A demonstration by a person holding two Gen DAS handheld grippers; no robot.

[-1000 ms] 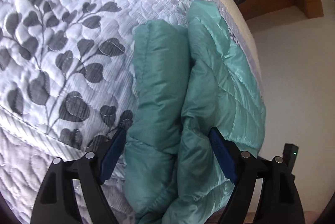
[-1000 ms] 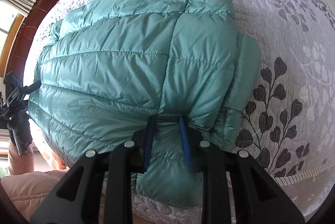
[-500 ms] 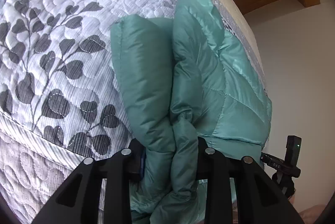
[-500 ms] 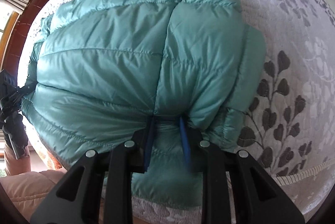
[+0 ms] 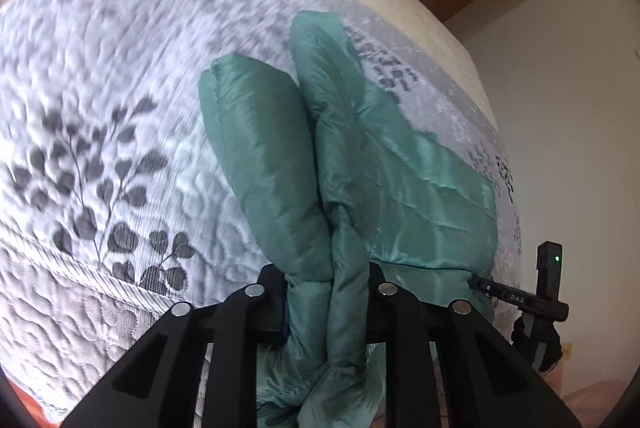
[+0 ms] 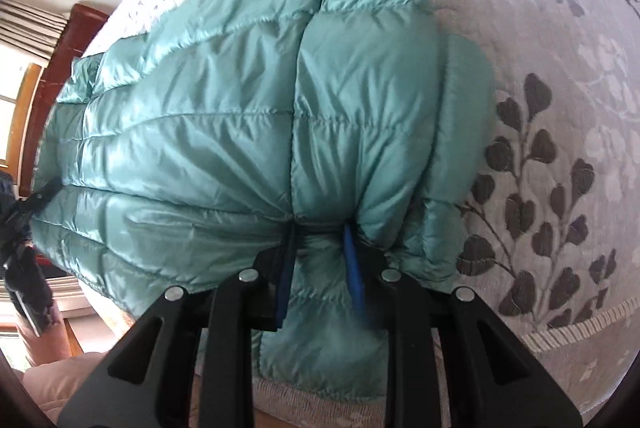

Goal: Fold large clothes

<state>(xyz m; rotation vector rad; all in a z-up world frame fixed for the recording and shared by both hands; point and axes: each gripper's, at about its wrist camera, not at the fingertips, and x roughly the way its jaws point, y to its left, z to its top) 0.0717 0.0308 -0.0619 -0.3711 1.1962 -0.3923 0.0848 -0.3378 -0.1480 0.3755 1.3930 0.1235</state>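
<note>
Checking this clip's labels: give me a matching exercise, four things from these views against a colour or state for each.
Column one:
1. puffer jacket
2. bedspread
3. left gripper
4. gripper pads

Column two:
A. blue
B. shut on bunched jacket fabric, its jaws having just been closing
C. teal, quilted
D. pale grey with dark leaf print

Pairs: 1-C, 2-D, 3-B, 4-A

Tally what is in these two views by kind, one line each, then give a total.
Jackets: 1, a teal puffer jacket
Bedspreads: 1, a white quilted bedspread with grey leaves
Grippers: 2, the left gripper and the right gripper, each clamped on the jacket
Total: 4
</note>
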